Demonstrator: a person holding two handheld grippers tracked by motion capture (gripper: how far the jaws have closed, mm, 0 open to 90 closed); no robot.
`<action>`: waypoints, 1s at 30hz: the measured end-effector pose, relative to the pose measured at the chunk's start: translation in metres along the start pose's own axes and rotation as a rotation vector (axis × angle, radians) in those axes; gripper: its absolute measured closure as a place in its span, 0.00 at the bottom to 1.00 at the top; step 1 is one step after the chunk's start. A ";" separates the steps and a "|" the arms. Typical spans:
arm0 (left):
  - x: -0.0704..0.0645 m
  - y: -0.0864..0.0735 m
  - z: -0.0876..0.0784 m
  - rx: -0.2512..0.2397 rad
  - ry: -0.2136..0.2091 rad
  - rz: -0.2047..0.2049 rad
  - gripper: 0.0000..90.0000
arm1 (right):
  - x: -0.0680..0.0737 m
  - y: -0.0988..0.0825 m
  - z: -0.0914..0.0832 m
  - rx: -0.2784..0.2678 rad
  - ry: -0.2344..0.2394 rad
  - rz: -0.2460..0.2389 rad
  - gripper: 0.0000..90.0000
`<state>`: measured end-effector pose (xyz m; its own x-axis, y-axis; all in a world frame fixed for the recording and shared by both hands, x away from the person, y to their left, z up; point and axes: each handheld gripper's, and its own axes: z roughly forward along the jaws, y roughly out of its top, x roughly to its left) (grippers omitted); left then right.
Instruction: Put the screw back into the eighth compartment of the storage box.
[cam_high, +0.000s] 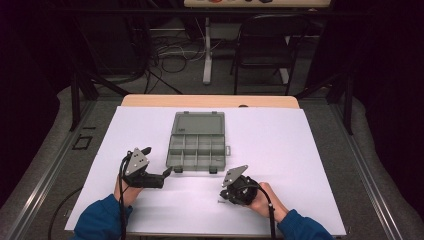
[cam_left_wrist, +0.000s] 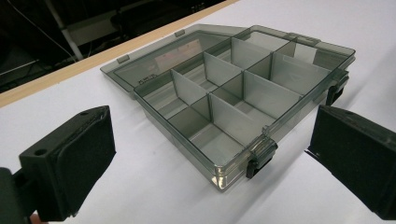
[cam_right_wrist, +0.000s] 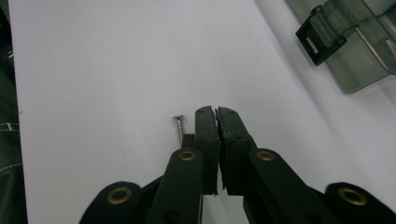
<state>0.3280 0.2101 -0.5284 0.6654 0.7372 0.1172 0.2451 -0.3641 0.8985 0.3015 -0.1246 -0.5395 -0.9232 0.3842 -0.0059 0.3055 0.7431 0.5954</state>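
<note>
Step in hand, as I read it: getting a screw (cam_right_wrist: 179, 129) off the sheet (cam_high: 280, 140) and into the box (cam_high: 196, 145). Not yet picked up.

R gripper (cam_right_wrist: 217, 111) sits low on the sheet near the front edge, jaws pressed together w/ nothing between them. The screw lies flat just beside its left jaw, outside the grip, head pointing away from the camera. L gripper (cam_high: 167, 172) hovers at the box's front left corner, jaws wide apart, holding nothing; in the left gripper view they frame the box w/o touching it.

Next move prob calls for: open the R jaws, shift sideways so the screw sits between the pads, close on the shank, then carry it to a compartment. L may need to steady the box.

Screw: small, silvery, thin threaded shank, flat-ish head. Easy to roll or slip.

Box: smoky clear plastic, lid (cam_left_wrist: 154, 65) folded flat back, dividers making several compartments, black latches (cam_left_wrist: 260, 158) at front. Compartments seen from the left gripper look empty.
</note>
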 end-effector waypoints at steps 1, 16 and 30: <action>0.000 0.000 0.000 0.000 0.000 0.001 0.00 | 0.000 0.000 0.000 -0.008 -0.004 0.005 0.97; -0.001 0.000 0.000 0.000 -0.001 -0.001 0.00 | -0.003 0.000 -0.009 -0.026 -0.036 0.006 0.97; 0.000 0.000 0.001 0.002 0.000 0.000 0.00 | -0.008 0.000 -0.016 -0.056 -0.069 0.013 0.98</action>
<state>0.3284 0.2097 -0.5289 0.6651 0.7375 0.1172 0.2470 -0.3654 0.8975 0.3048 -0.1361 -0.5266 -0.9004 0.4319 -0.0524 0.3019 0.7069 0.6397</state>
